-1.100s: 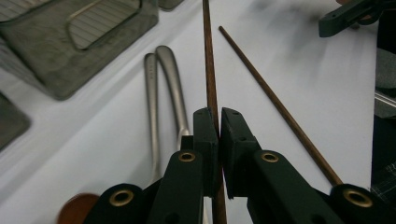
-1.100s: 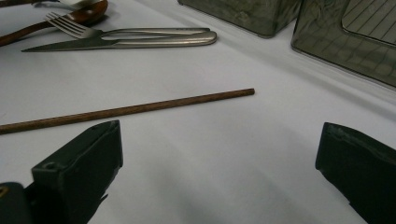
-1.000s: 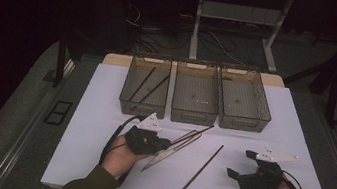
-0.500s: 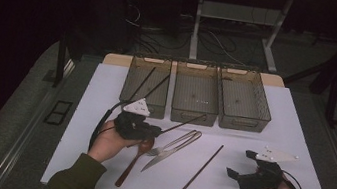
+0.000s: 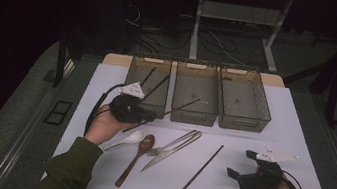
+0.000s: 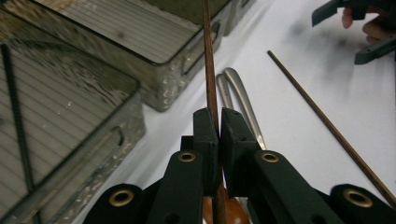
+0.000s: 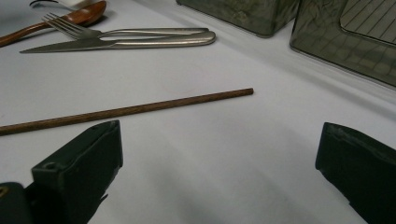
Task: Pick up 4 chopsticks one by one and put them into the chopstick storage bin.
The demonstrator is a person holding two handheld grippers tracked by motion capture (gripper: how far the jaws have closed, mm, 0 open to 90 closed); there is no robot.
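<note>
chopstick (image 6: 208, 70) sits clamped between the black jaws of your left gripper (image 6: 218, 123), and both pads press on its brown shaft; the stick runs from below the jaws straight up toward 12 o'clock in the left gripper view. in the high view your left gripper (image 5: 149, 117) is above the white table (image 5: 300, 144), just in front of the left bin (image 5: 133, 76), and the held chopstick (image 5: 181, 106) points to about 2 o'clock, with its far end over the front wall of the middle bin (image 5: 192, 116). the left bin holds already two dark sticks (image 5: 156, 85) that lean on its walls. the right bin (image 5: 242, 121) stands beside the middle one. your right gripper (image 5: 242, 166) rests low at the table, near 4 o'clock from the centre, and its jaws stand wide apart with nothing between them; the right gripper view shows bare table between the two pads. second chopstick (image 5: 197, 173) lies flat on the table at 9 o'clock from your right gripper, apart from it. a fork and a knife (image 5: 174, 147) lie close together near the centre, and a wooden spoon (image 5: 136, 158) and a white spoon (image 5: 125, 140) lie at 6 o'clock from your left hand (image 5: 103, 125).
</note>
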